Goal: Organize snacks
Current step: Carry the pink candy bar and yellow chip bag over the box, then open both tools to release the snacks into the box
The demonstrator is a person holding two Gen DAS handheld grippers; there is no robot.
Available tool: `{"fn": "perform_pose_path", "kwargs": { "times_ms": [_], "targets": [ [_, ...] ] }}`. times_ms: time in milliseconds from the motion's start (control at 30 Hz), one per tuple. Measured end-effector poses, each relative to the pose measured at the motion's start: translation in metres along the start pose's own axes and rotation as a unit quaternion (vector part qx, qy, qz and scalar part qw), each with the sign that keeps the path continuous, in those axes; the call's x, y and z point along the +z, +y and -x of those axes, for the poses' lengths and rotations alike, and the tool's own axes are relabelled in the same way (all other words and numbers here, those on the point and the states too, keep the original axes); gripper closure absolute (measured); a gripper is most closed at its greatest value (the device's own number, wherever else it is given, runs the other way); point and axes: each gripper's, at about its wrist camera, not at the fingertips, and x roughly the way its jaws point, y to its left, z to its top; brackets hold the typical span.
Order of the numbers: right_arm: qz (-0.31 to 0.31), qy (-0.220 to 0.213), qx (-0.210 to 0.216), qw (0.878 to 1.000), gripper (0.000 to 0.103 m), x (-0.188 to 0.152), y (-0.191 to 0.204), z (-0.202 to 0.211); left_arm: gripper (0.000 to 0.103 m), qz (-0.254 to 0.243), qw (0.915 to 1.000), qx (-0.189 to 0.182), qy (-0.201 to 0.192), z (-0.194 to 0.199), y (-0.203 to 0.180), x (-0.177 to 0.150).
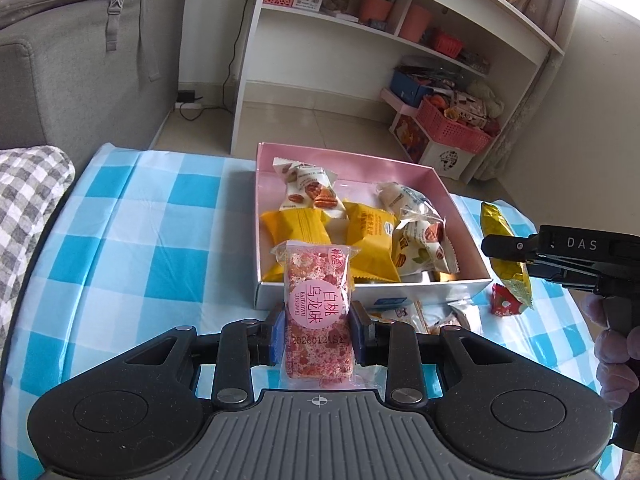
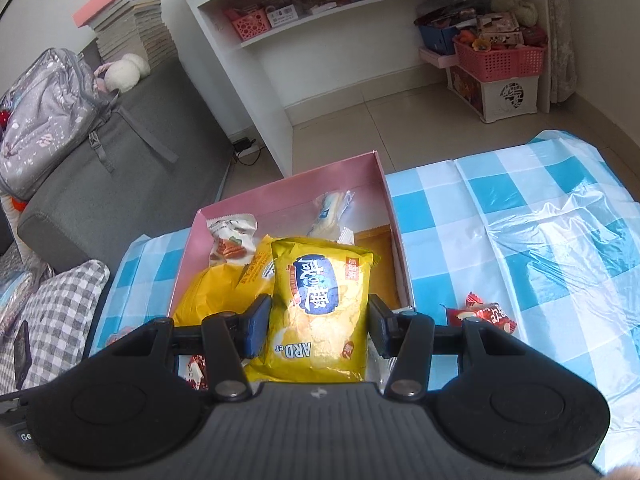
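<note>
A pink-lined box [image 1: 344, 160] stands on the blue checked tablecloth and holds several wrapped snacks, yellow packets [image 1: 296, 226] among them. My left gripper [image 1: 318, 334] is shut on a pink snack bar [image 1: 318, 296], held upright just in front of the box's near wall. My right gripper [image 2: 318, 326] is shut on a yellow chips packet [image 2: 320, 308], held above the near end of the box [image 2: 390, 216]. In the left wrist view the right gripper [image 1: 508, 256] and its yellow packet [image 1: 506, 256] show at the box's right side.
A small red snack [image 1: 506, 302] lies right of the box, also in the right wrist view [image 2: 482, 314]. More wrapped snacks [image 1: 404, 312] lie in front of the box. A white shelf unit [image 1: 400, 52] and a grey sofa [image 1: 80, 80] stand behind the table.
</note>
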Motion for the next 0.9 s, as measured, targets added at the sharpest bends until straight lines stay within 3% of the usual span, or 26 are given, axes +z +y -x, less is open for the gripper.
{"fn": "perform_pose_path", "kwargs": {
  "times_ms": [467,900],
  "targets": [
    [-0.035,-0.042,0.023,0.998,0.056,0.025,-0.028,-0.036,0.073,-0.028,0.9993,-0.001,-0.024,-0.072,-0.043,0.062],
    [-0.027,-0.047,0.035,0.998,0.056,0.026,-0.029,-0.057,0.073,-0.052,0.9981,0.018,-0.029,-0.124,-0.067,0.086]
  ]
}}
